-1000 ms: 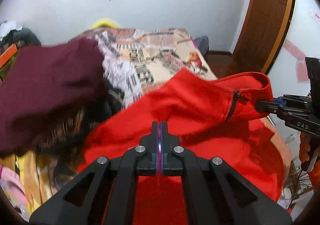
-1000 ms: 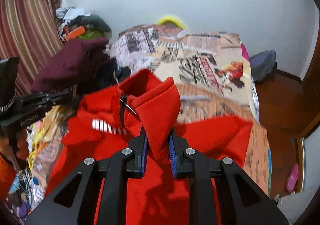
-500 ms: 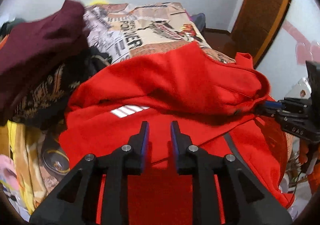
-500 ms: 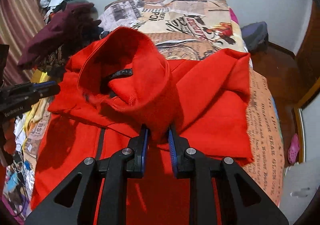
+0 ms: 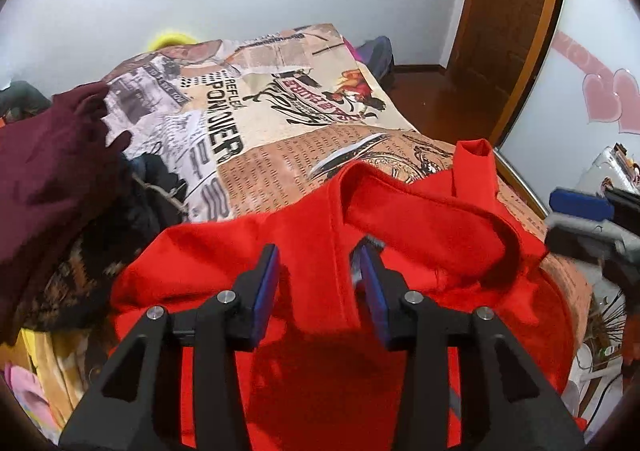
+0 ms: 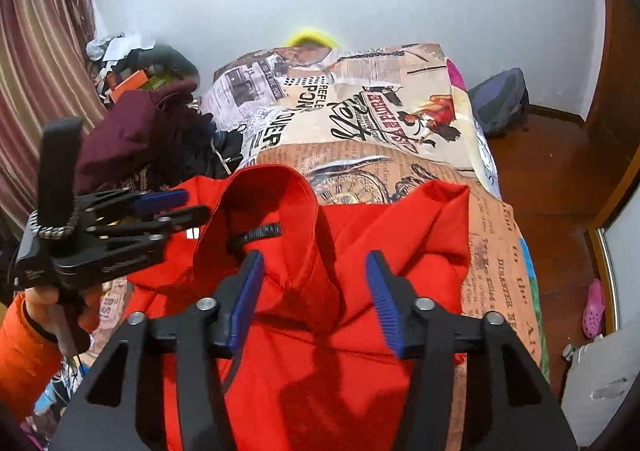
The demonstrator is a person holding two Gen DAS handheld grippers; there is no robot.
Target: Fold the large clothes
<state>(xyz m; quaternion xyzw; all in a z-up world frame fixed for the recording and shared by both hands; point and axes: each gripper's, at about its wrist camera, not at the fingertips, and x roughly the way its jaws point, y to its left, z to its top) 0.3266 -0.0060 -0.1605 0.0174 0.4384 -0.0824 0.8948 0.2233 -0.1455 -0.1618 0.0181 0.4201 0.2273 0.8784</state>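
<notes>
A large red zip jacket (image 5: 320, 315) lies folded over on the bed; it also shows in the right wrist view (image 6: 316, 331), with its collar (image 6: 264, 207) standing up at the far edge. My left gripper (image 5: 318, 265) is open just above the jacket's folded top edge and holds nothing. It also shows in the right wrist view (image 6: 180, 205) at the left. My right gripper (image 6: 314, 271) is open above the collar, empty. Its fingertips (image 5: 576, 203) show at the right edge of the left wrist view.
The bed carries a newspaper-print cover (image 5: 288, 107) beyond the jacket. A pile of clothes topped by a maroon garment (image 5: 44, 171) lies at the left. A wooden door (image 5: 516, 23) and bare floor (image 6: 560, 187) are at the right.
Both grippers have opened and let go of the red jacket, which now lies folded on the bed. Both have lifted back a little from the cloth.
</notes>
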